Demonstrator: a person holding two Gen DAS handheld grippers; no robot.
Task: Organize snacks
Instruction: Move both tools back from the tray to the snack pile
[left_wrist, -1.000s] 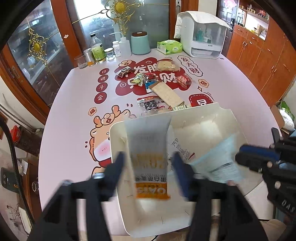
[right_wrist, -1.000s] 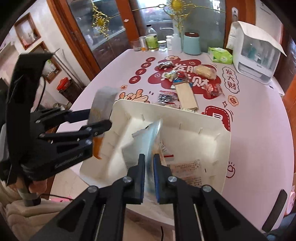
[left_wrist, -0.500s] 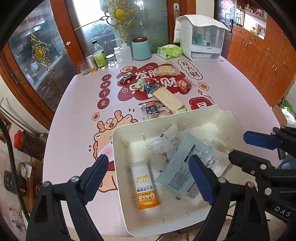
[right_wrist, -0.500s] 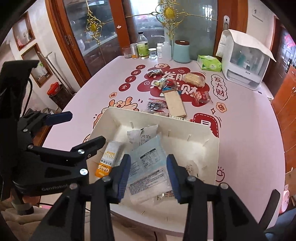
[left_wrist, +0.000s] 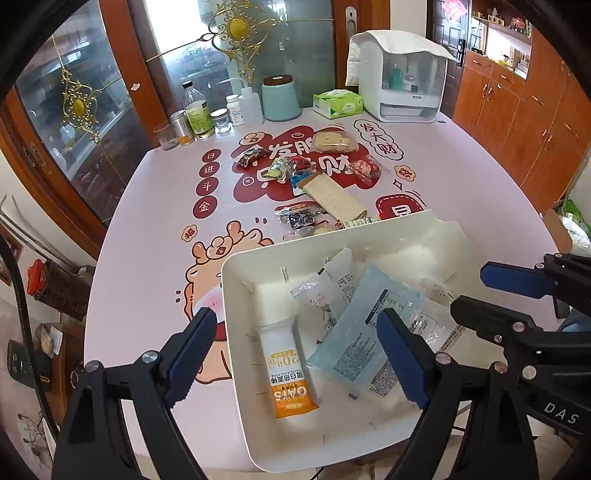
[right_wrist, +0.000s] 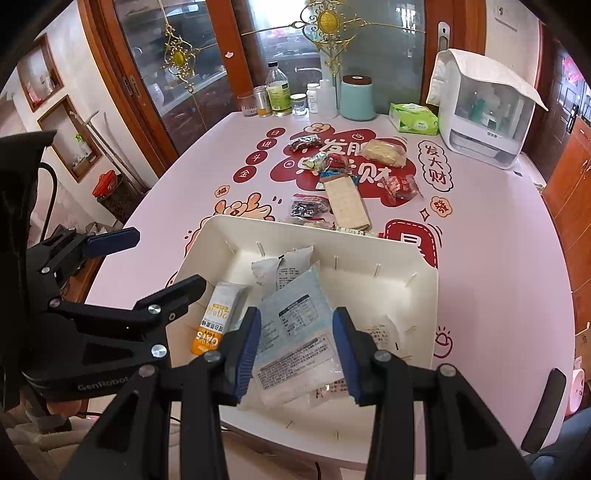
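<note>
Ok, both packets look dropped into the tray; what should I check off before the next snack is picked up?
1. Left tool free of any packet: ok, open with nothing held.
2. Right tool free: ok, open above the blue packet, pads not pressing it.
3. Oat bar lying flat inside the white tray: ok.
4. Tray fully on the table: not ok, its near edge hangs past the table edge.
5. Snacks left on the table: ok, several wait beyond the tray, including the cracker pack.
6. Room left in the tray: ok, the far right part is bare.
</note>
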